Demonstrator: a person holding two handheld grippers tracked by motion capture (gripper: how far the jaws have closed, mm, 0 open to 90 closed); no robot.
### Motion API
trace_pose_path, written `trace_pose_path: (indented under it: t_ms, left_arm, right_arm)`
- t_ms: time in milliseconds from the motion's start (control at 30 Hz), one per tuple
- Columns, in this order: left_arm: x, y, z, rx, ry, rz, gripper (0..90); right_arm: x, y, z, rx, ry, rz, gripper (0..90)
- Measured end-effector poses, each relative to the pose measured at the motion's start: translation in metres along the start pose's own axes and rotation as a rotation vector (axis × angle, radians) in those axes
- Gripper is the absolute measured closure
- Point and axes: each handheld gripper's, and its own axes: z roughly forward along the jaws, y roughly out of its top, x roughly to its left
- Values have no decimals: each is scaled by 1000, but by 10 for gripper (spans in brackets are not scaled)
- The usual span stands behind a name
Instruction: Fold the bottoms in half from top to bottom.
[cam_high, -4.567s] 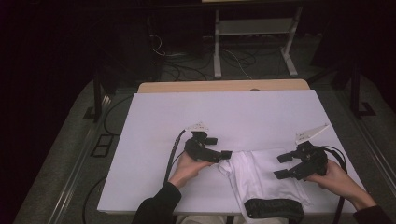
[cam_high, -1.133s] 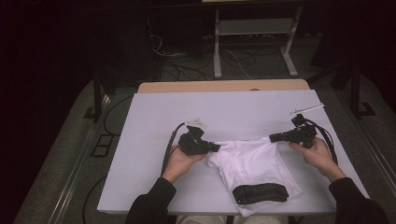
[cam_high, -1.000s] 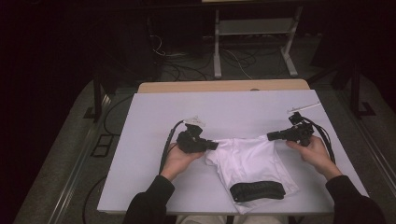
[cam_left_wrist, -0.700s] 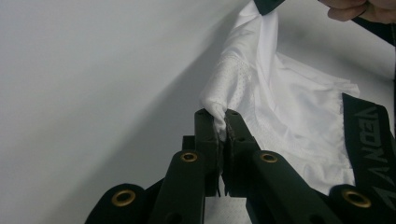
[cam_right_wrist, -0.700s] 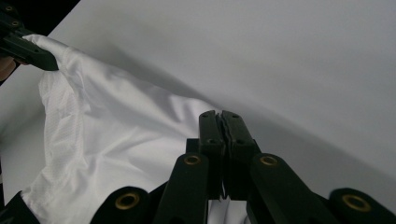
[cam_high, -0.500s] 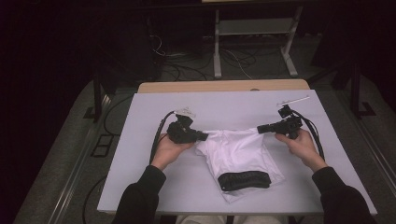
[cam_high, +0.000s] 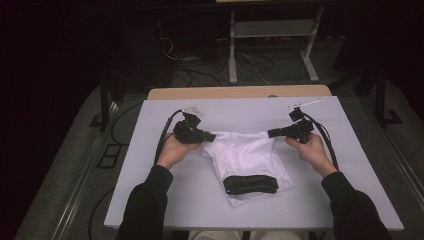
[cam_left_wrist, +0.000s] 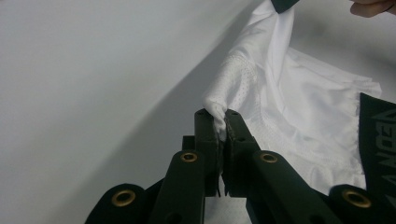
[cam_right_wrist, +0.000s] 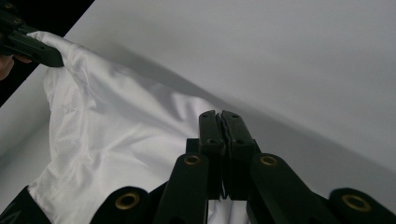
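The counter (cam_high: 165, 200) has a plain white top, with a strip of light wood at its far edge. Around it the room is dark; on the floor behind stand a white metal frame (cam_high: 272, 40) and some loose cables (cam_high: 190, 65).

On the counter there is one white garment (cam_high: 247, 157) with one black waistband (cam_high: 250, 184), which lies toward the near edge. There are two tools, one in each hand. The left tool (cam_high: 209, 136) is clamped on the left far corner of the garment, and a pinch of cloth shows between its jaws in the left gripper view. The right tool (cam_high: 272, 133) is clamped on the right far corner. The cloth hangs stretched between them, while the waistband end rests on the counter.
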Motion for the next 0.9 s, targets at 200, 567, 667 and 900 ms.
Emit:
trace_pose_path:
  t_ms: [200, 567, 667, 900]
  left_arm:
    - [14, 11, 0, 20, 15, 30, 856]
    - [40, 21, 8, 4, 49, 39, 856]
    - [44, 22, 14, -2, 70, 44, 856]
    - [52, 23, 22, -17, 96, 40, 854]
  right_arm:
    - [-3, 5, 6, -22, 2, 32, 861]
    - [-9, 14, 17, -63, -17, 80, 860]
    - [-12, 16, 19, -74, -30, 89, 861]
    - [-18, 20, 23, -92, -52, 105, 860]
